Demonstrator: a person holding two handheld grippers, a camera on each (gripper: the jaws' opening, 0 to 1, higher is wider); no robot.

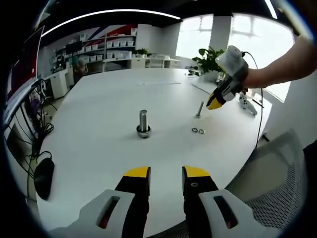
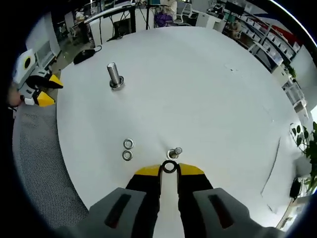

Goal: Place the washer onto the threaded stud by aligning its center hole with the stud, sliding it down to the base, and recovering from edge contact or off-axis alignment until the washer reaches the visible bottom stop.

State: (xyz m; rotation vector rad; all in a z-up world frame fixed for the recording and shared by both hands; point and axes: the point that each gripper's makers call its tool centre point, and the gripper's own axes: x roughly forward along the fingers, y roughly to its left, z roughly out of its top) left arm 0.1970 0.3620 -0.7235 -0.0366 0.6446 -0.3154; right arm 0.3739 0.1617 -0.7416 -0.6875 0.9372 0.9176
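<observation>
While the small flat silver metal washer (image 2: pixel 169 167) sits pinched by its rim between the tips of the right gripper (image 2: pixel 169 169), it hangs just above the short silver threaded stud (image 2: pixel 175 152) on the white round counter (image 2: pixel 208 89). It looks light, stiff and slippery, so hold its edge and keep the hole free. Two spare silver washers (image 2: pixel 128 149) lie nearby. The left gripper (image 1: pixel 166 176) is half open and holds nothing
</observation>
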